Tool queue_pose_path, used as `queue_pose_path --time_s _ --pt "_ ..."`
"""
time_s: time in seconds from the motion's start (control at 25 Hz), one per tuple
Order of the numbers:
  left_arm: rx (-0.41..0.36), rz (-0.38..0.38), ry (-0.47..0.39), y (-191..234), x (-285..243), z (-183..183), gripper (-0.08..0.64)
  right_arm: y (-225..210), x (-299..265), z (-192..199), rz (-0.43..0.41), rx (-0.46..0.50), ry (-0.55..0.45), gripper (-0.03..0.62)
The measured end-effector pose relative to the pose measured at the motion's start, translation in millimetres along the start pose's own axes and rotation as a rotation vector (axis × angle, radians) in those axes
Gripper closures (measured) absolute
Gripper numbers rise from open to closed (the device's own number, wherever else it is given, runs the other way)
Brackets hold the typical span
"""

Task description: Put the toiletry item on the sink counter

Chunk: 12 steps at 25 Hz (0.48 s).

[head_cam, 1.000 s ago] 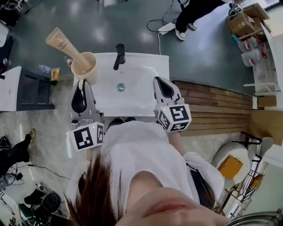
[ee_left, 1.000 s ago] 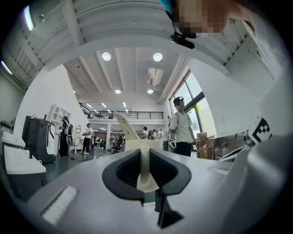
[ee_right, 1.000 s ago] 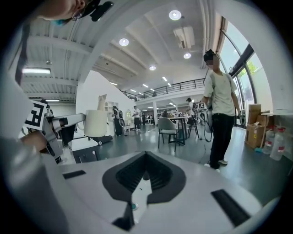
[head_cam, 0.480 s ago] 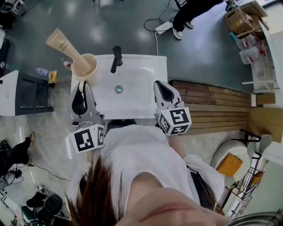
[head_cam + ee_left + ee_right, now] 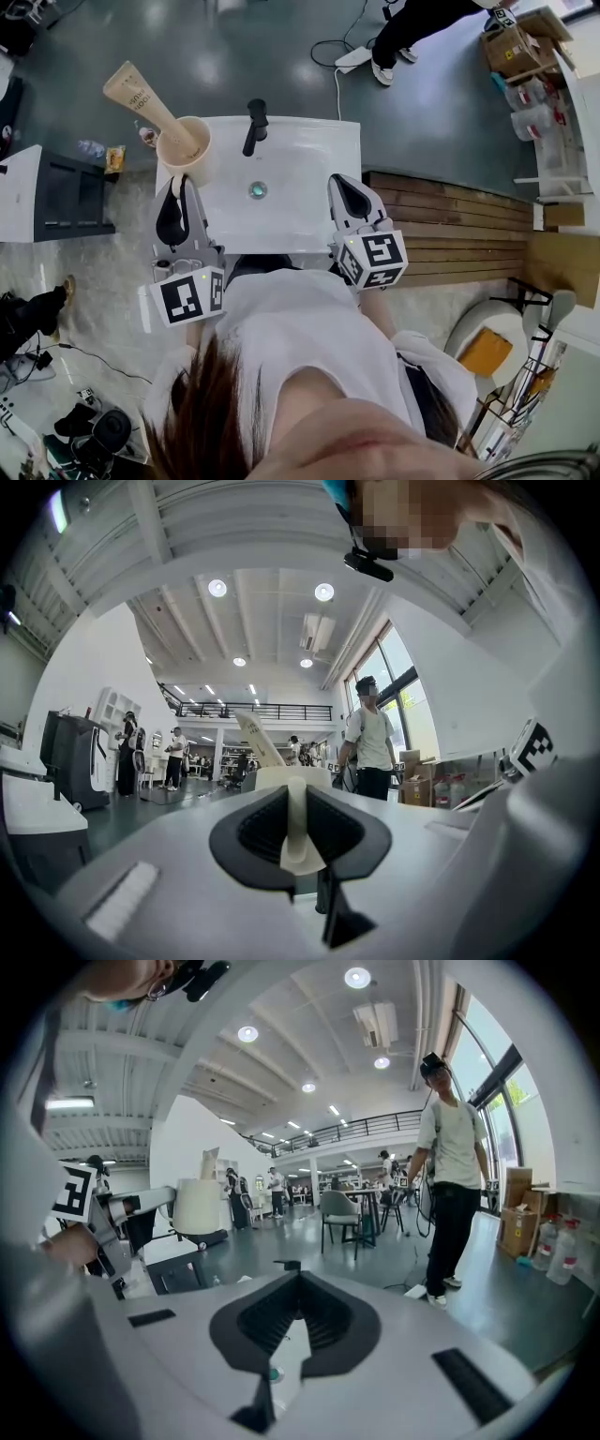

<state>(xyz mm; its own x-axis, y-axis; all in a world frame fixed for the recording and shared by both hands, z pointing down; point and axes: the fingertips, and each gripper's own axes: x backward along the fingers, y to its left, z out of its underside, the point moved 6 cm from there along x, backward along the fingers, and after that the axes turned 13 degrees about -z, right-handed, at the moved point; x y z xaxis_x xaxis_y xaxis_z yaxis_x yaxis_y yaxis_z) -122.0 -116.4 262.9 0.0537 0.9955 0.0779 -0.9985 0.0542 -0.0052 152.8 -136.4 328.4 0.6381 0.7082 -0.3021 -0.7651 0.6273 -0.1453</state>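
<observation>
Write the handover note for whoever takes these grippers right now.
Left gripper: fingers closed on a cream part of the beige cup, apparently its handle.
Right gripper: fingers together, empty, at the right edge of the sink counter.
The cup, with the tube standing in it, is at the counter's back-left corner, beside the black faucet.
Done: the cup appears set down.
Left: open the left fingers and back away.

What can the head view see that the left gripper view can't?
Only the head view: the drain in the sink, and the wooden boards beside it. Only the left gripper view: the ceiling lights and the tall windows. Both: the cup with the tube standing in it, and the left gripper, its jaws closed on what looks like the cup's handle.
</observation>
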Motion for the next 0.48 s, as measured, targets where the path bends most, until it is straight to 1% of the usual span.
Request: queue_pose_path --time_s 0.28,0.48 --pt "-0.008 0.037 0.002 28.5 -16.6 -2.7 0.514 17.4 -22.1 -9.3 0.032 -0.015 -0.021 0.588" --pt "-0.012 0.061 -0.013 30.8 -30.2 -9.7 0.514 18.1 -20.5 -15.9 0.061 -0.019 -0.031 0.588"
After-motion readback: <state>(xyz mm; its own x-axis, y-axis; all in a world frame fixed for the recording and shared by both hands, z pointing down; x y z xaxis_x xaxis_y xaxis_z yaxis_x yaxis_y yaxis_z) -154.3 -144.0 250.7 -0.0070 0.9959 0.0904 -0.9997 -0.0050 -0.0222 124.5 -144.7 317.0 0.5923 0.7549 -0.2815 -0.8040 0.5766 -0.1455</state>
